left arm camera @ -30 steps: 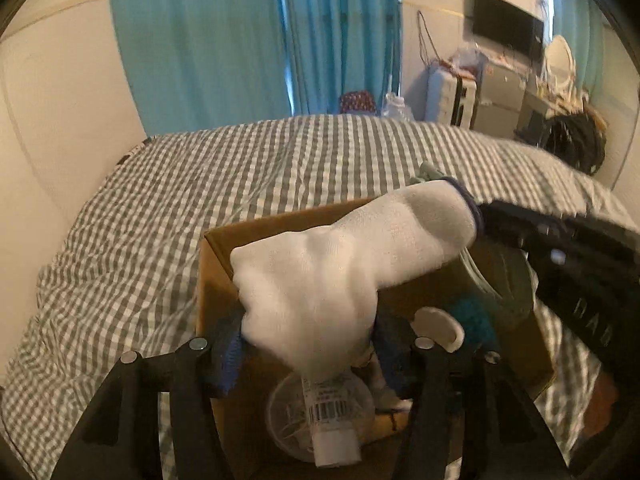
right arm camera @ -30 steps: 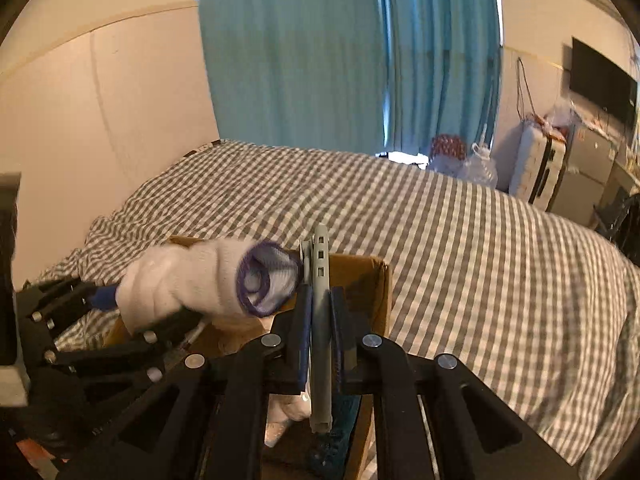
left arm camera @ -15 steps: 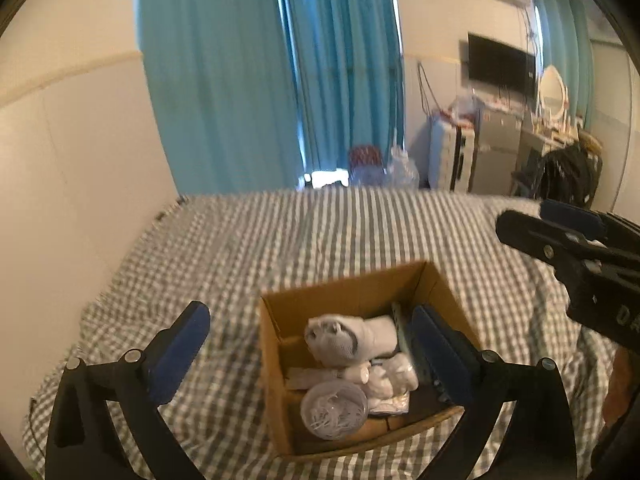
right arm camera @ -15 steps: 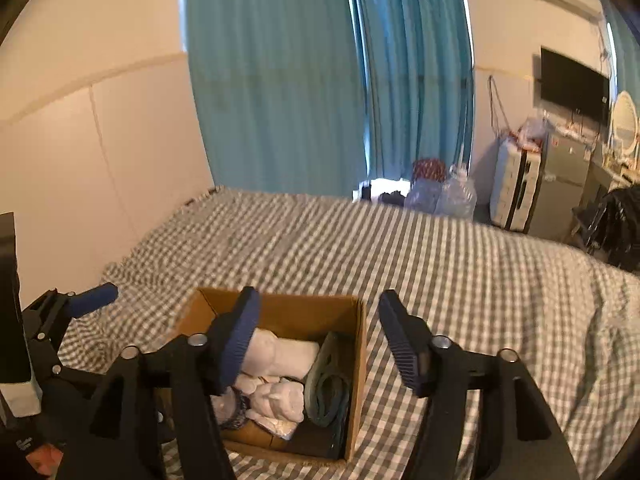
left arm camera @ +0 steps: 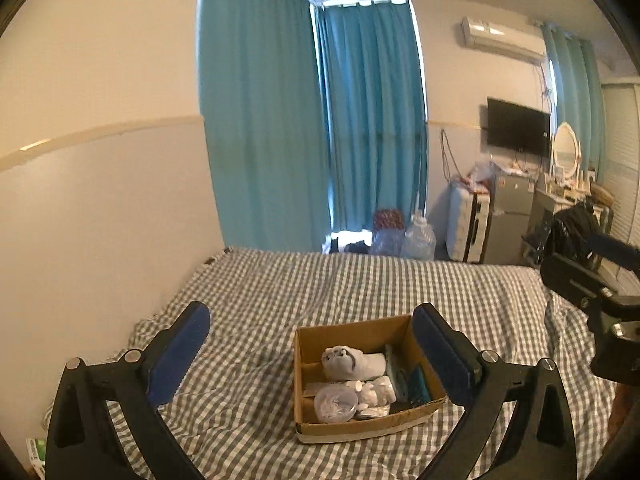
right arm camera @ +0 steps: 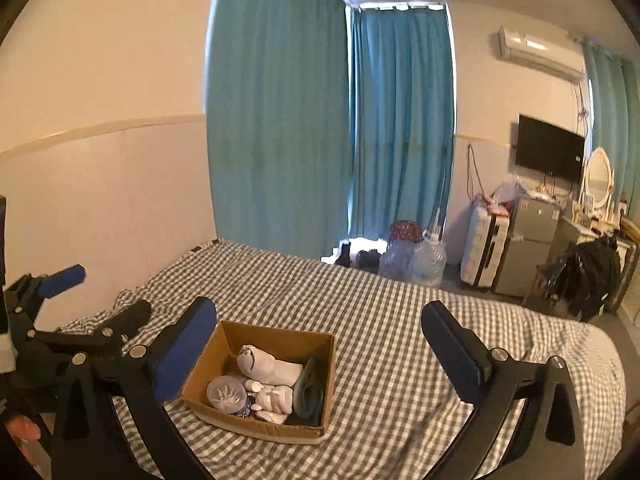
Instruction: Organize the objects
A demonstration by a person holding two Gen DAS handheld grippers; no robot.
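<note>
An open cardboard box [left arm camera: 304,364] [right arm camera: 320,344] sits on the checked bed. It holds a rolled white sock [left arm camera: 352,362] [right arm camera: 266,366], a clear round container [left arm camera: 335,402] [right arm camera: 226,394], small white items [left arm camera: 378,388] and a dark green strap [right arm camera: 308,386] along its right side. My left gripper [left arm camera: 310,344] is open and empty, raised above and behind the box. My right gripper [right arm camera: 318,350] is open and empty, also raised well above the box. The left gripper also shows at the left of the right wrist view [right arm camera: 64,308].
The grey-checked bed [left arm camera: 360,280] runs along a cream wall on the left. Teal curtains [left arm camera: 360,120] hang behind. Water jugs [right arm camera: 424,260], a suitcase [right arm camera: 482,248], a small fridge, a TV and a dressing table stand at the far right.
Both grippers let go of the white sock, opened wide, and pulled up and back from the box. The sock now lies rolled inside the box.
</note>
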